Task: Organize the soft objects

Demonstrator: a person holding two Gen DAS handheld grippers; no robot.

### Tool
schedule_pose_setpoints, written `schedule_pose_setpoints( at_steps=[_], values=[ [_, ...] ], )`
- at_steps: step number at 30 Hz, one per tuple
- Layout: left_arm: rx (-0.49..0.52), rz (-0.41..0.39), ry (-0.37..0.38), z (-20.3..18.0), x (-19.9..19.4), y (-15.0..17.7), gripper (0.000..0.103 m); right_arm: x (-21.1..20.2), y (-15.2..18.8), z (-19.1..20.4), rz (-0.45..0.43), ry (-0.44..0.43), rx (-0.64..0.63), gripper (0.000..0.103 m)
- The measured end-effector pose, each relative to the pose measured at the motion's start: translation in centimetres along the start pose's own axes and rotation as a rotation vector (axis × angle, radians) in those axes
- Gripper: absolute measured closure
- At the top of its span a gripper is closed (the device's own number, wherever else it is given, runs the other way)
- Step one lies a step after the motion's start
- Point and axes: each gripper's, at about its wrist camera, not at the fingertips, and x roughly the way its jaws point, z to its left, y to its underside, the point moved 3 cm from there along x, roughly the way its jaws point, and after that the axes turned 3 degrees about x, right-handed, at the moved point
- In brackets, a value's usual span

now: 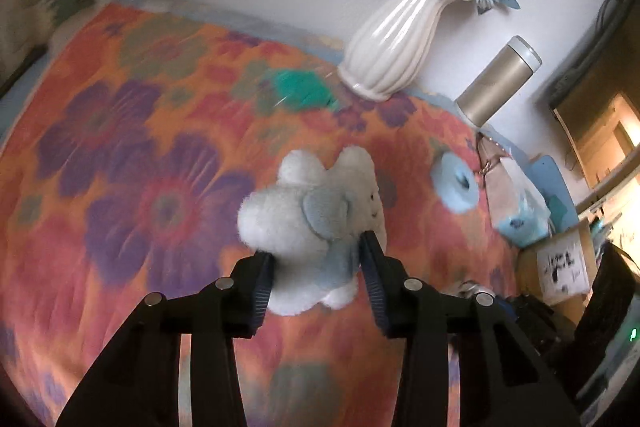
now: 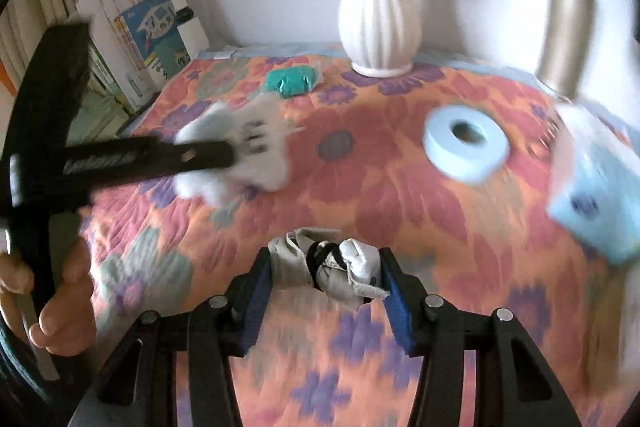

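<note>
Left jaws (image 1: 318, 277) squeeze fluffy white-blue plush toy (image 1: 316, 223); right jaws (image 2: 326, 293) clamp tied grey cloth bundle (image 2: 332, 265).

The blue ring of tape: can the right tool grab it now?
Probably not yet. The right tool is already shut on a tied cloth bundle. Nothing lies between it and the blue tape ring on the flowery cloth.

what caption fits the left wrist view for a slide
Left gripper shut on a white-and-blue plush toy above the floral cloth.
</note>
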Motion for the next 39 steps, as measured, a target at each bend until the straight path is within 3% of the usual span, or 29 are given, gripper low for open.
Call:
schedule_pose_setpoints(
  at_steps=[2,4,5,6,7,8,9,11,14,16,22,24,26,29,30,32,34,35,39],
  values=[
    [-0.04,-0.007,-0.015,1.1,-0.9,1.7,0.062,-0.3,0.9,-0.5,-0.011,0.043,0.029,0.052],
    [-0.068,0.016,0.018,1.5,-1.3,3.1,0.056,-0.1,1.5,-0.9,0.001,0.071,0.053,0.052],
    [-0.072,0.026,0.045,1.5,-1.5,3.7,0.055,-0.3,1.7,-1.0,-0.005,0.072,0.054,0.045],
    [-0.067,0.031,0.068,1.4,-2.0,4.2,0.048,-0.5,1.7,-0.9,-0.012,0.063,0.051,0.036],
    [-0.06,0.038,0.092,1.2,-2.3,4.7,0.034,-0.7,1.8,-0.8,-0.013,0.04,0.045,0.032],
    [-0.052,0.046,0.122,1.1,-2.7,5.1,0.029,-0.8,2.0,-0.7,-0.013,0.025,0.041,0.028],
    [-0.041,0.05,0.152,0.9,-3.1,5.6,0.023,-1.1,2.1,-0.6,-0.021,0.015,0.035,0.028],
    [-0.015,0.044,0.155,0.7,-3.8,6.3,0.023,-1.5,2.1,-0.3,-0.046,0.007,0.02,0.027],
    [0.052,0.029,0.057,1.1,-4.6,6.5,0.023,-1.8,2.2,0.1,-0.069,0.025,0.004,0.02],
    [0.115,0.013,-0.053,1.3,-4.8,6.1,0.023,-1.7,2.2,0.2,-0.072,0.03,-0.006,0.019],
    [0.521,-0.038,-0.567,-0.5,-3.1,5.2,0.018,-1.0,2.1,0.3,-0.045,0.033,-0.009,0.019],
    [0.615,-0.053,-0.672,-1.1,-2.4,5.5,0.018,-1.1,2.1,0.1,-0.047,0.033,-0.005,0.019],
    [0.625,-0.047,-0.599,-1.5,-2.3,5.4,0.018,-1.1,2.1,0.2,-0.048,0.03,-0.003,0.019],
    [0.541,0.009,-0.305,-1.1,-2.8,3.6,0.018,-1.1,2.1,0.2,-0.045,0.034,-0.004,0.019],
    [0.521,0.015,-0.247,-0.9,-2.9,2.8,0.018,-1.1,2.1,0.2,-0.043,0.034,-0.005,0.019],
    [0.521,-0.014,-0.281,-0.7,-2.5,0.9,0.018,-1.0,2.1,0.2,-0.041,0.035,-0.005,0.019],
    [0.567,-0.013,-0.249,-0.9,-1.8,-0.3,0.017,-1.0,2.2,0.2,-0.039,0.034,-0.007,0.019],
    [0.591,0.036,-0.203,-0.9,-0.7,-0.6,0.017,-0.9,2.1,0.3,-0.036,0.032,-0.008,0.019],
    [0.62,0.141,-0.147,-1.1,2.2,-0.6,0.018,-0.6,2.1,0.1,-0.02,0.024,-0.002,0.019]
  ],
)
